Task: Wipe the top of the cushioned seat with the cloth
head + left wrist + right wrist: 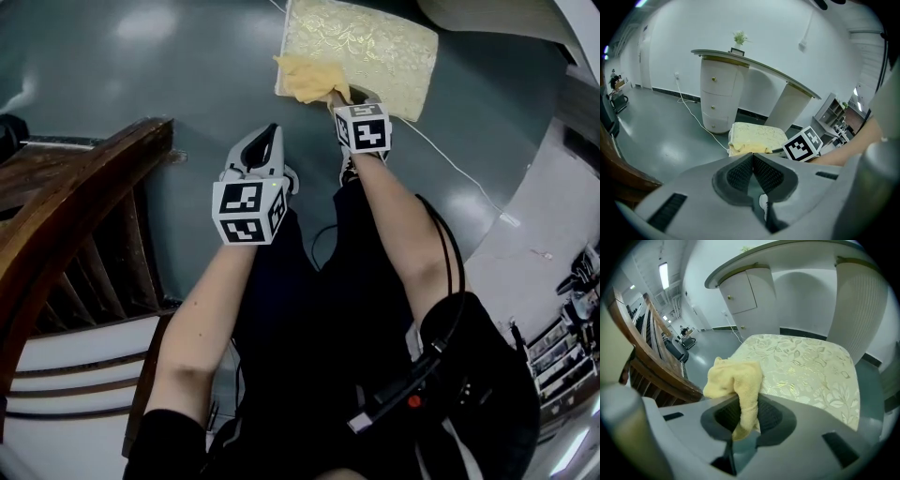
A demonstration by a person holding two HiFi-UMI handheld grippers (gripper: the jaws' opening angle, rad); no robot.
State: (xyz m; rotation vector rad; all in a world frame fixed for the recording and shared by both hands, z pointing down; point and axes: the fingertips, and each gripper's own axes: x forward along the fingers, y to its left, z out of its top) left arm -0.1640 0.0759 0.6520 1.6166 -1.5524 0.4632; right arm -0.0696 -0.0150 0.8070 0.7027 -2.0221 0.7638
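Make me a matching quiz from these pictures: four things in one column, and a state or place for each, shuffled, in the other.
Things:
1. yellow cloth
2. cushioned seat
3. left gripper
4. wooden chair

States or places:
A. jaws shut on nothing
B. dark brown, at the person's left
C. pinched in the right gripper
D. pale gold, leaf pattern

Pairs: 1-C, 2-D, 3-A, 4-B.

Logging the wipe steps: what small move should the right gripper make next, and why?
Probably sweep the cloth forward across the seat: the right gripper is shut on it at the seat's near edge, and most of the patterned top lies beyond.
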